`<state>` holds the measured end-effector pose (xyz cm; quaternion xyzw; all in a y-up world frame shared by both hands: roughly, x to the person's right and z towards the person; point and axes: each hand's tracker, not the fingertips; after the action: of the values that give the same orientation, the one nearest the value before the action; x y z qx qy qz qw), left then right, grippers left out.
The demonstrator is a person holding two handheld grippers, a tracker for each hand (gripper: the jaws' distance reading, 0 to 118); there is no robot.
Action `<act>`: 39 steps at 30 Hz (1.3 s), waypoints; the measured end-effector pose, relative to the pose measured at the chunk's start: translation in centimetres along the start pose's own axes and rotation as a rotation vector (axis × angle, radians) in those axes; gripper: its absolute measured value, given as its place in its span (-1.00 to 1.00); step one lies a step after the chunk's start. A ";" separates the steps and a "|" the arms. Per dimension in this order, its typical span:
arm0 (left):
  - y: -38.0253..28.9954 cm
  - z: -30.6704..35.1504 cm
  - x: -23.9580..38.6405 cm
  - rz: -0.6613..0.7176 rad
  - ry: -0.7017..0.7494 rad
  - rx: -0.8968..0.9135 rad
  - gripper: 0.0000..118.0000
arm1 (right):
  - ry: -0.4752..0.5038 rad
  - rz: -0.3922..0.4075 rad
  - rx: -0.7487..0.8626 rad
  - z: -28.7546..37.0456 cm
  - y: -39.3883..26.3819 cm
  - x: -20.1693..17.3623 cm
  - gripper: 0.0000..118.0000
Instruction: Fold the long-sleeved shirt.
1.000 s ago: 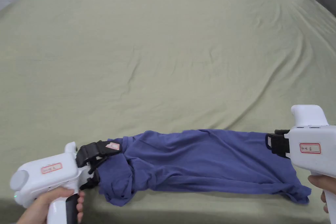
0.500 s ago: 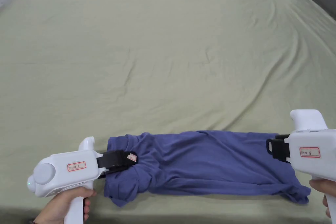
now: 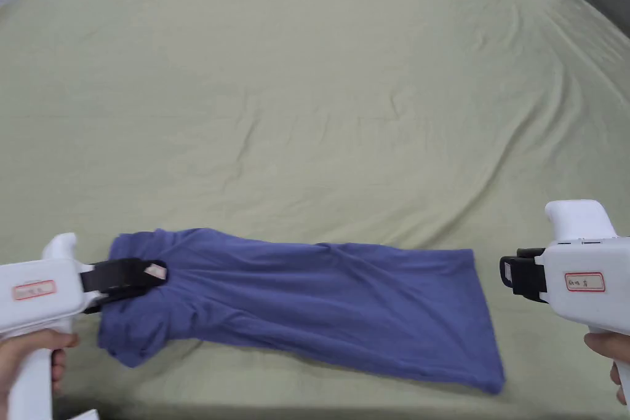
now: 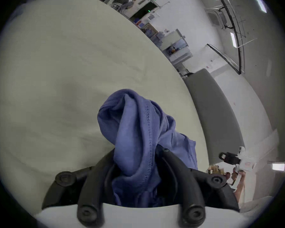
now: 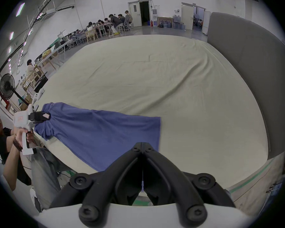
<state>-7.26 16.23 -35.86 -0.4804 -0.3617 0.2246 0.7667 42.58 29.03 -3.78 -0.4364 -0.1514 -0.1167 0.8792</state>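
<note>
Long-sleeved shirt (image 3: 320, 298) of soft blue-purple knit fabric, one garment only, lies stretched in a long band across the near edge of one wide bed covered by a wrinkled pale green sheet (image 3: 320, 107). The sheet is the largest thing in sight. The shirt comes next. Its right end is a straight, flat hem resting on the sheet, its middle is smooth with a few shallow folds, and its left end is bunched into thick creases, with a lump of cloth drooping toward the bed's front edge. In the left gripper view the shirt (image 4: 138, 132) rises as a twisted bundle with a line of stitching running along it.

Two white hand-held grippers with black jaws are present, each held by one hand. The left gripper (image 3: 144, 272) is clamped on the bunched left end of the shirt, and its own view shows cloth pressed between both jaws. The left hand (image 3: 27, 353) grips its handle. The right gripper (image 3: 507, 272) sits just beyond the hem, apart from the shirt. Its own view shows the right gripper (image 5: 143, 147) with jaw tips closed together on no cloth. Only fingers of the right hand (image 3: 606, 350) show.
</note>
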 end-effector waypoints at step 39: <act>-7.1 -15.1 23.9 -0.246 0.140 -0.202 0.72 | -0.025 -0.158 0.009 0.3 -3.8 7.3 -0.96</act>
<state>19.57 20.98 -25.55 -0.5215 -0.3844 0.0577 0.7596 48.06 26.45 1.84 -0.4204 -0.1967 -0.1796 0.8674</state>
